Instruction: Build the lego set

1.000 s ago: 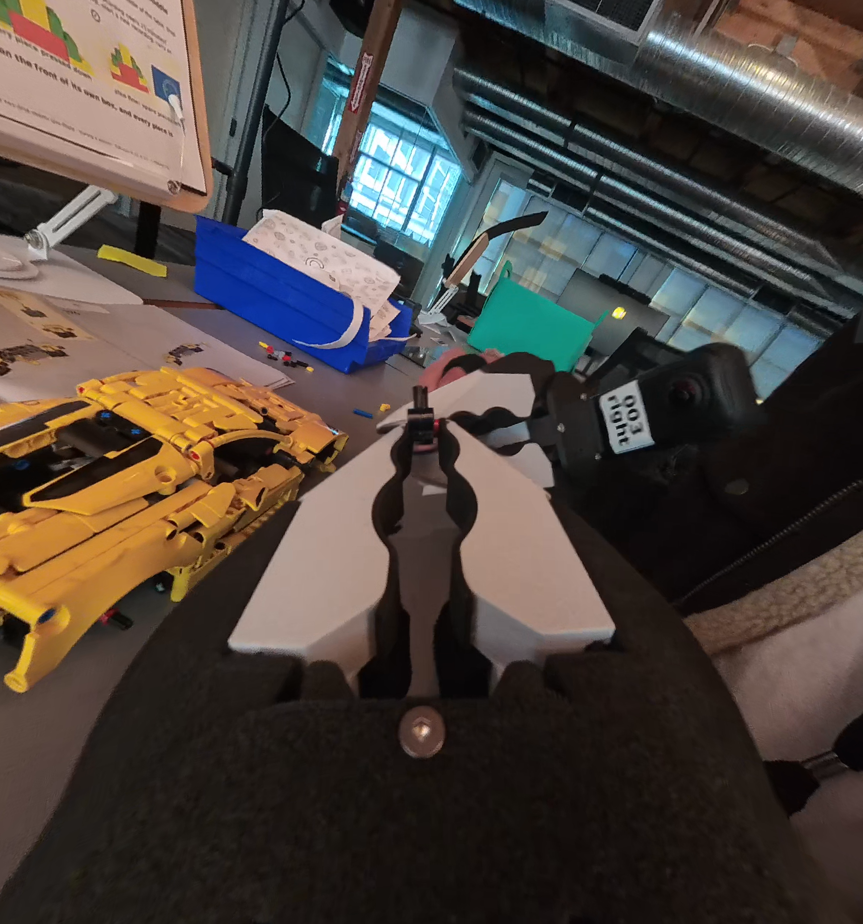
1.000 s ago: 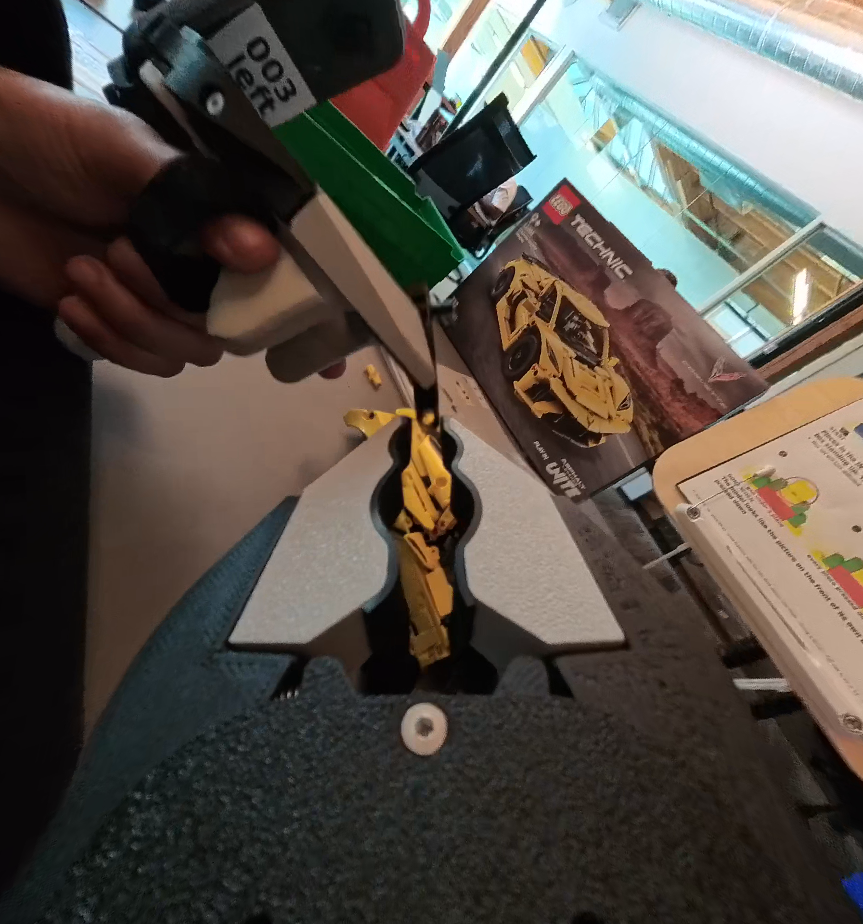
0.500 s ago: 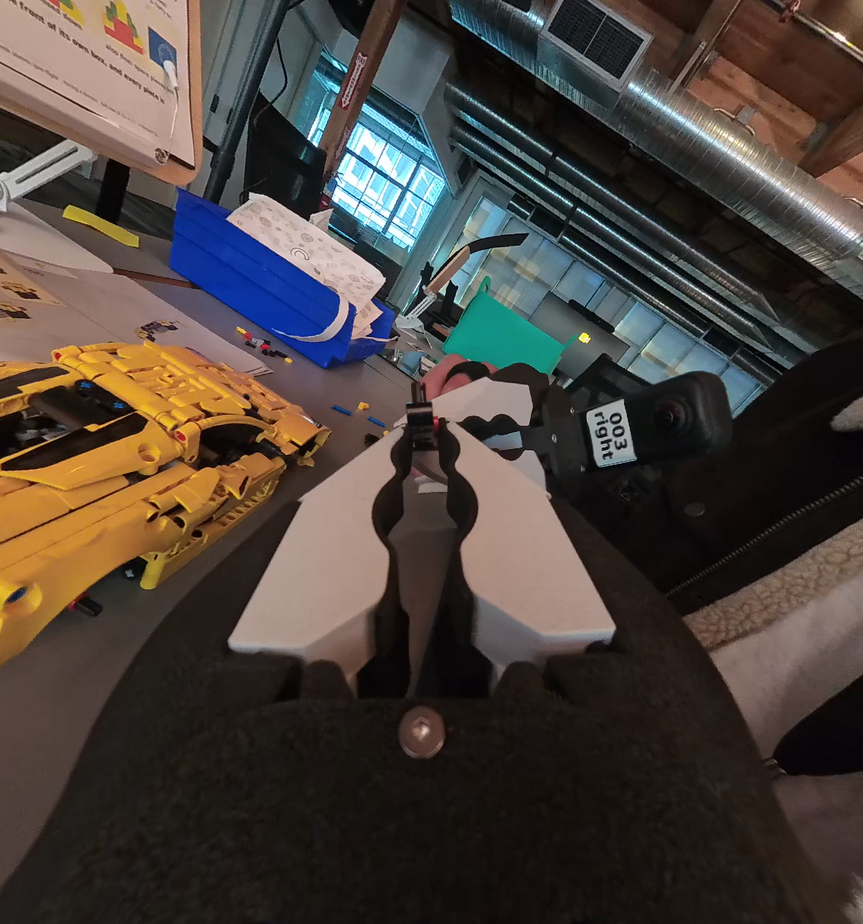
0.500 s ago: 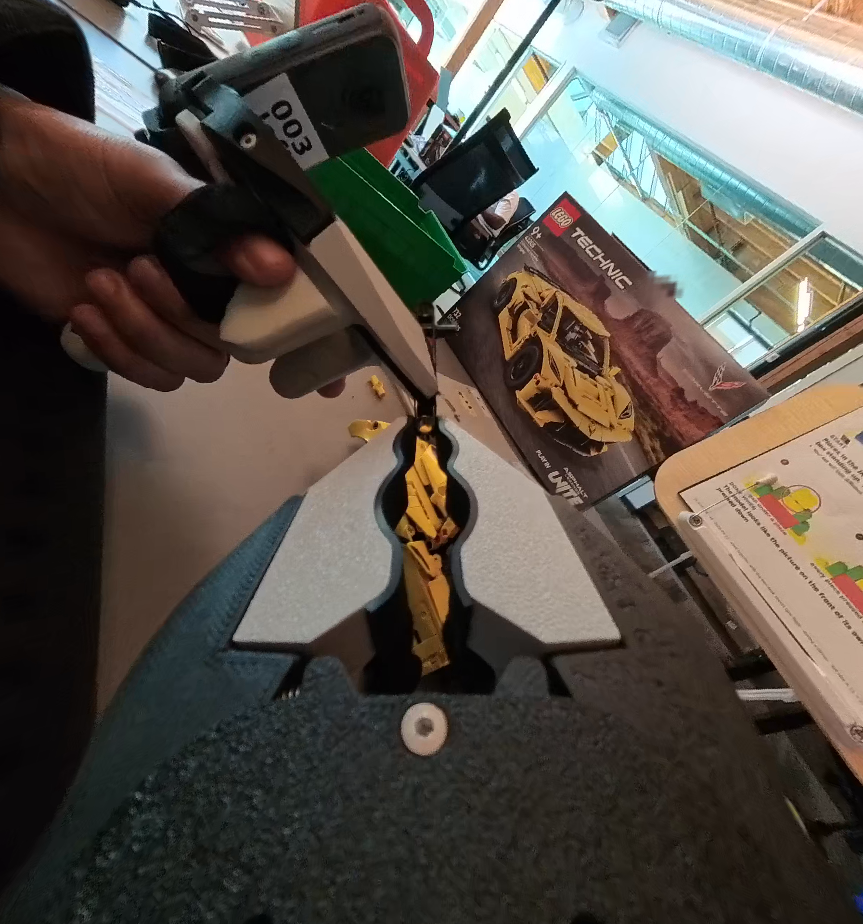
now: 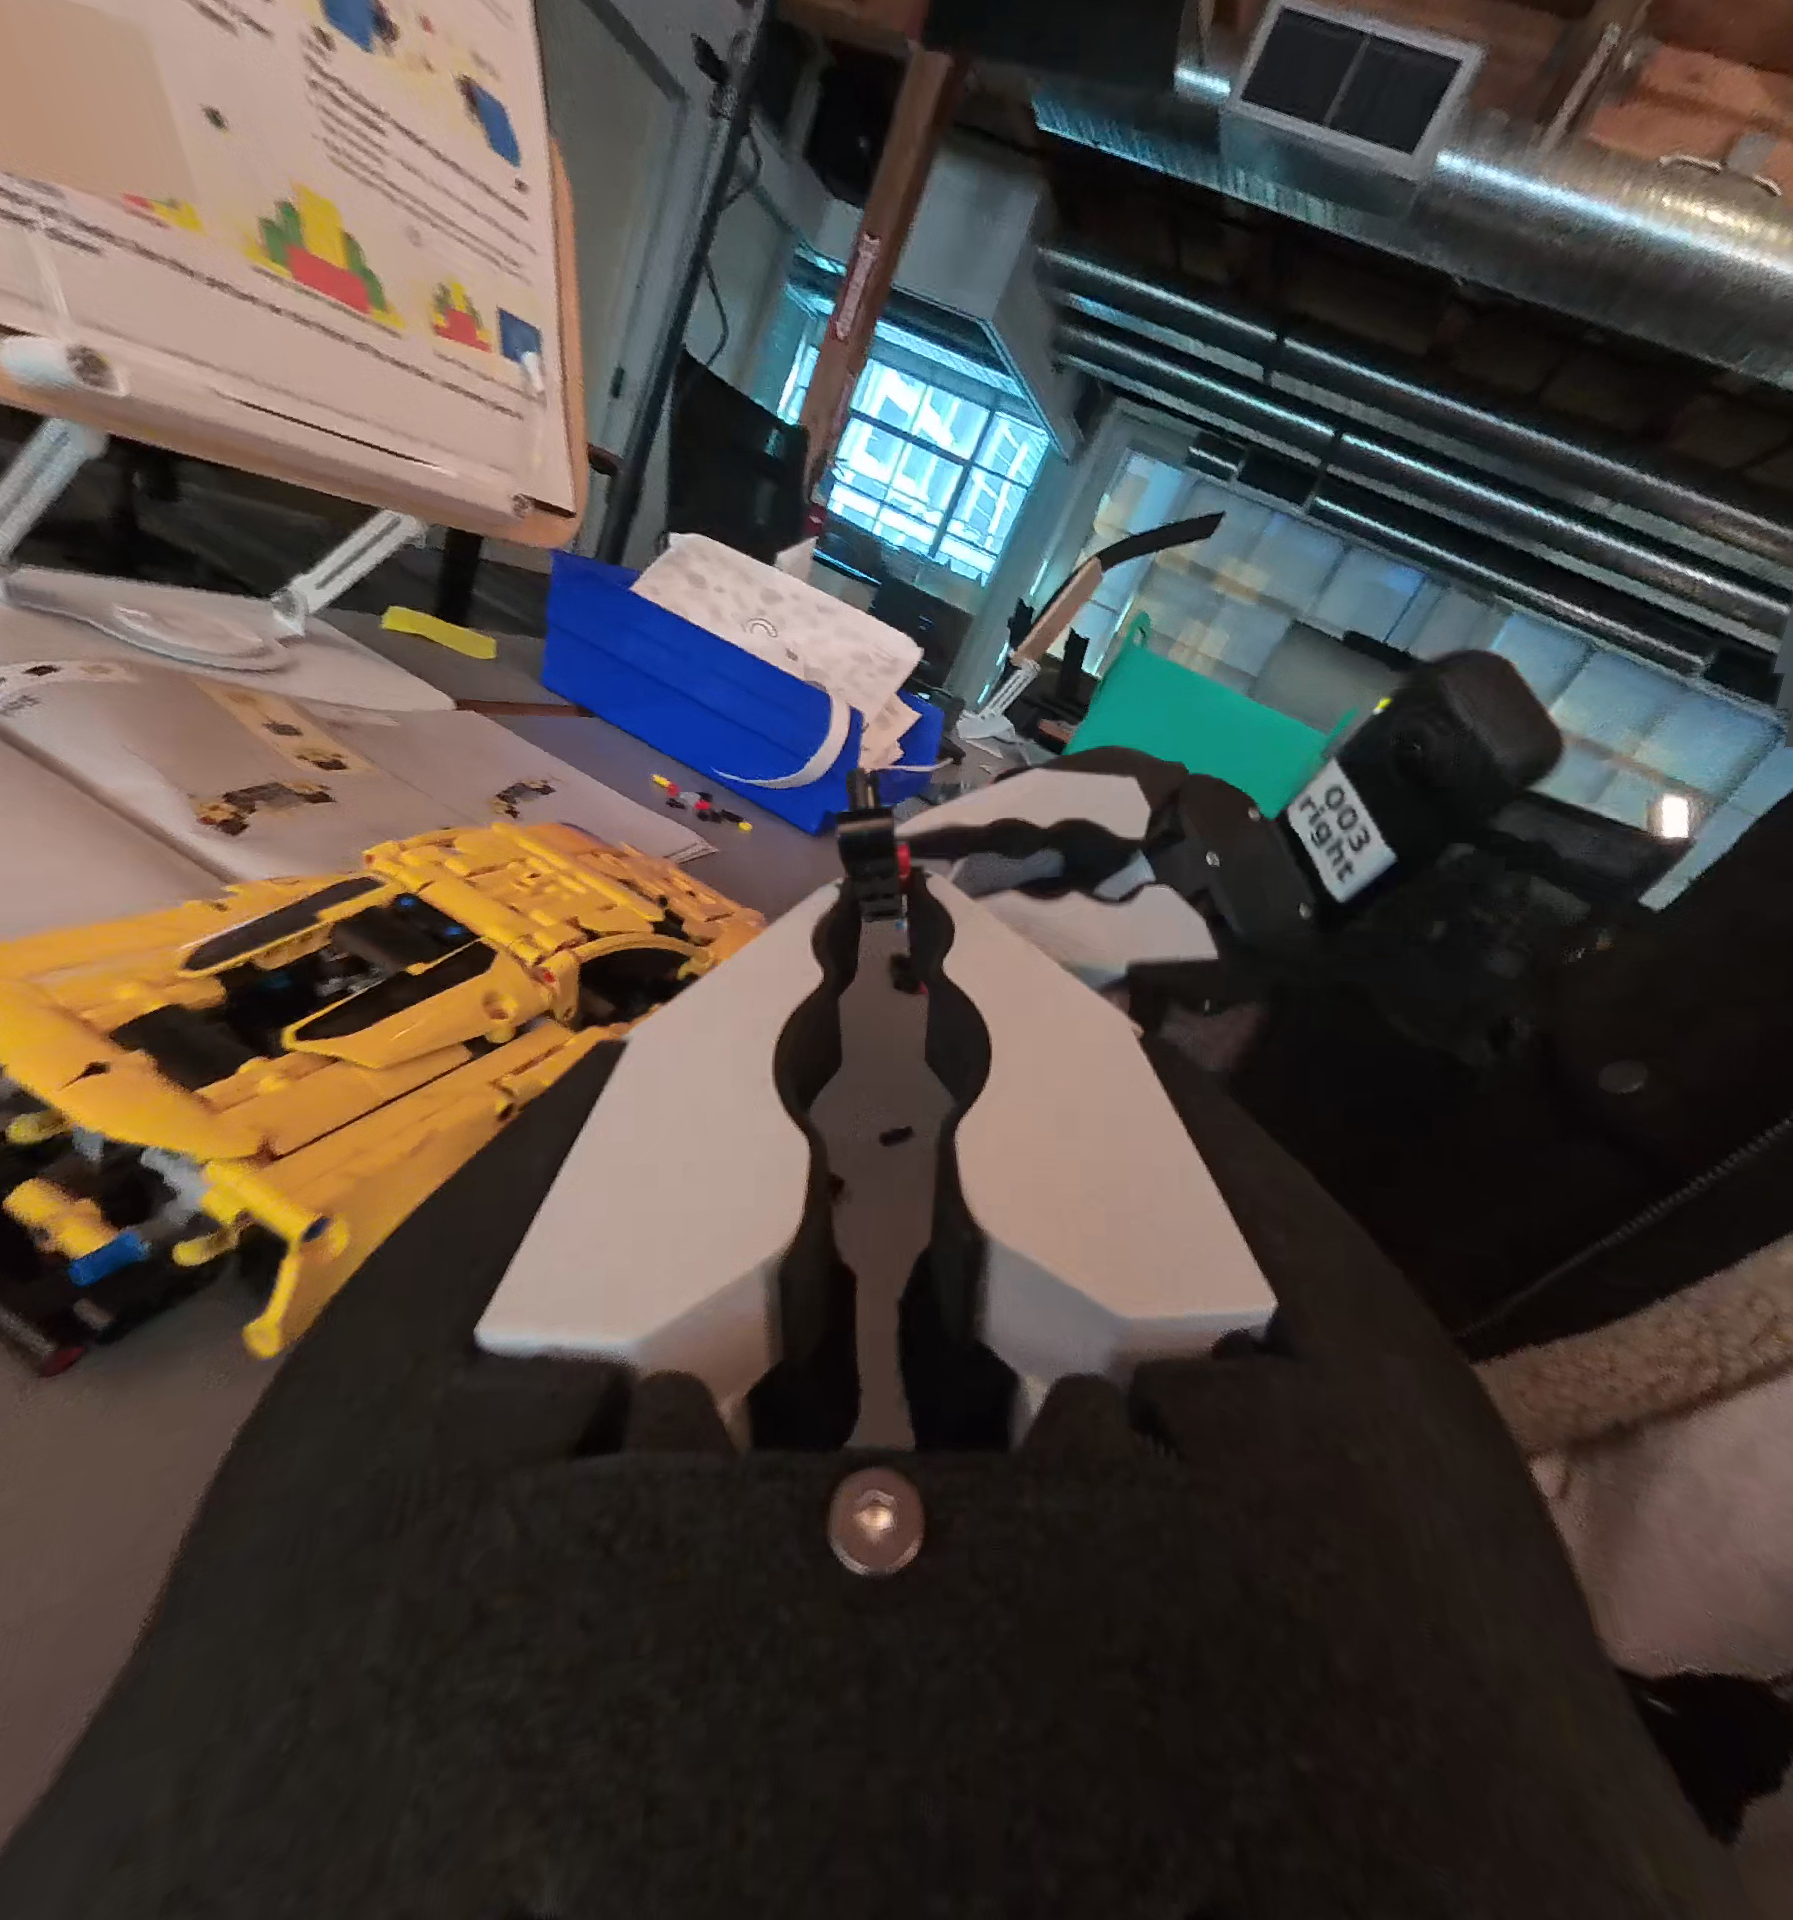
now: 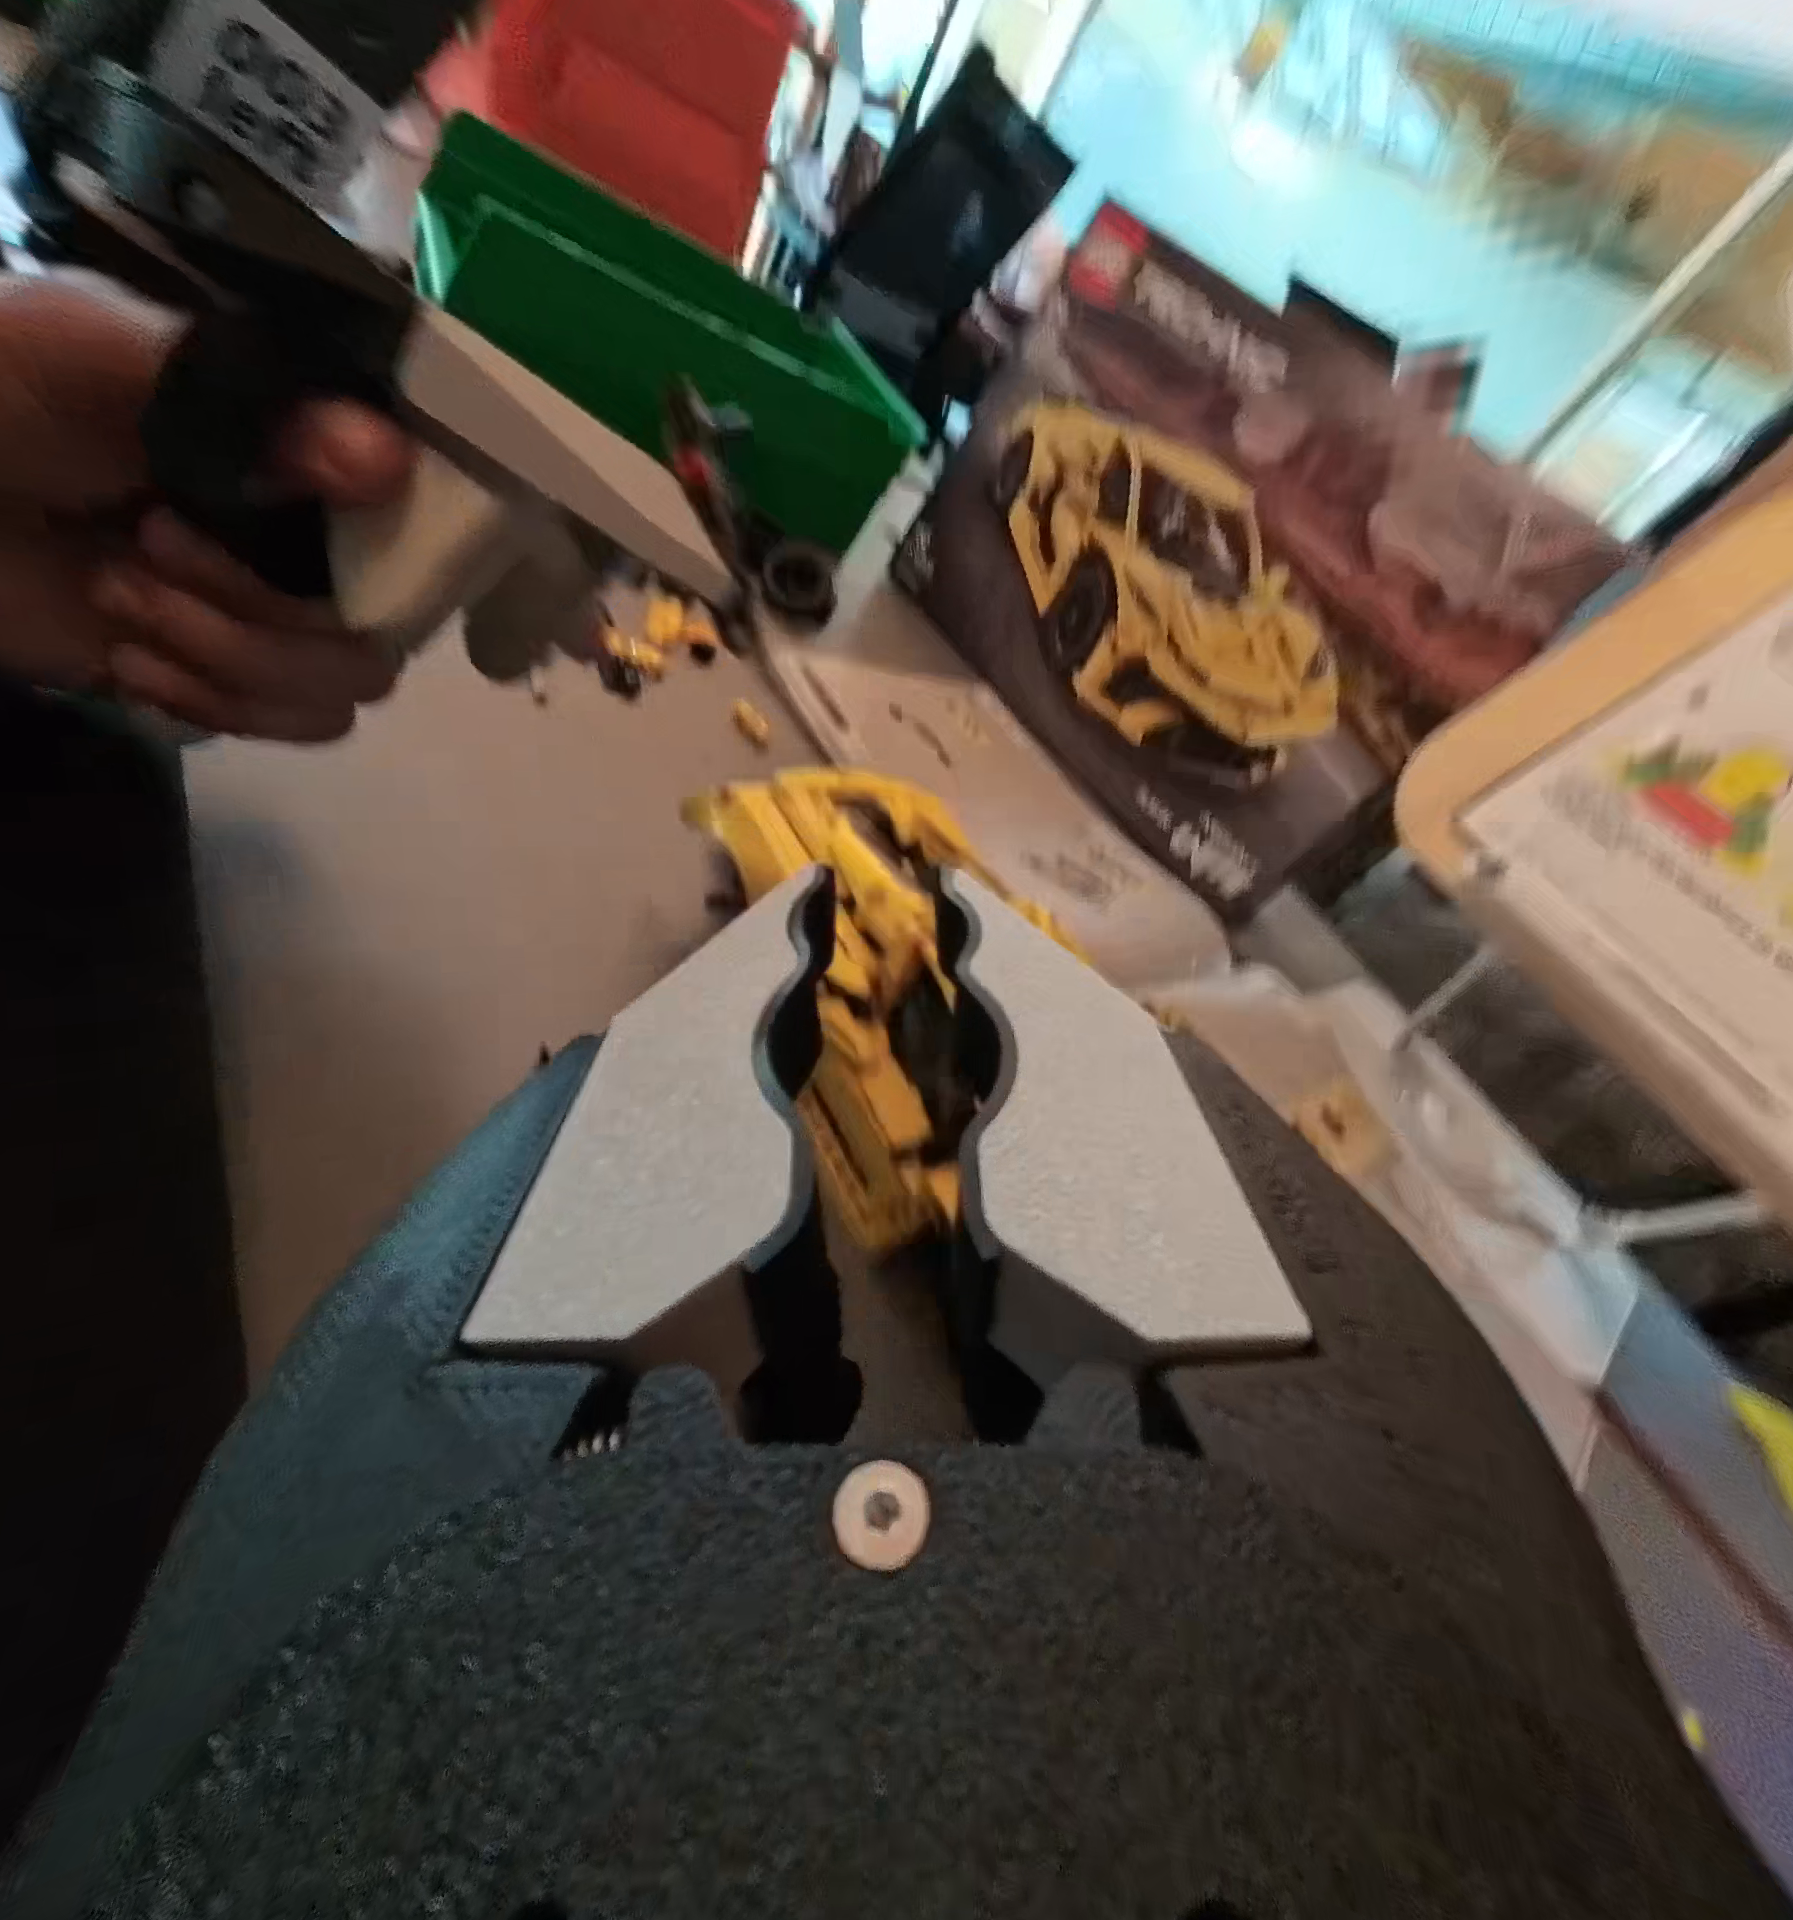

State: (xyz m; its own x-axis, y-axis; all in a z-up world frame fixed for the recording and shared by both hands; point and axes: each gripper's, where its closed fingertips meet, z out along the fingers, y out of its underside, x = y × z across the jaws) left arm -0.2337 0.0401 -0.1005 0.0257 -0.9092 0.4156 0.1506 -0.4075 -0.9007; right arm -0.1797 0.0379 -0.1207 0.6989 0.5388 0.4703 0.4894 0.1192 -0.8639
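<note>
Partly hidden yellow car (image 6: 876, 1049), blurred box (image 6: 1235, 623)

You work beneath a ribbed silver ventilation duct (image 5: 1557, 197) and exposed brick ceiling, in a loft-style workshop. Daylight enters through a bright grid-paned window (image 5: 923, 457) behind the grey tabletop (image 5: 61, 1507). A wood-edged instruction board on white brackets (image 5: 248, 260) stands left; frosted glass partition panels (image 5: 1391, 623) line the far wall.

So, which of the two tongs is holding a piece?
The left tongs, pinching a small black lego piece at the tips; the right tongs are empty.
</note>
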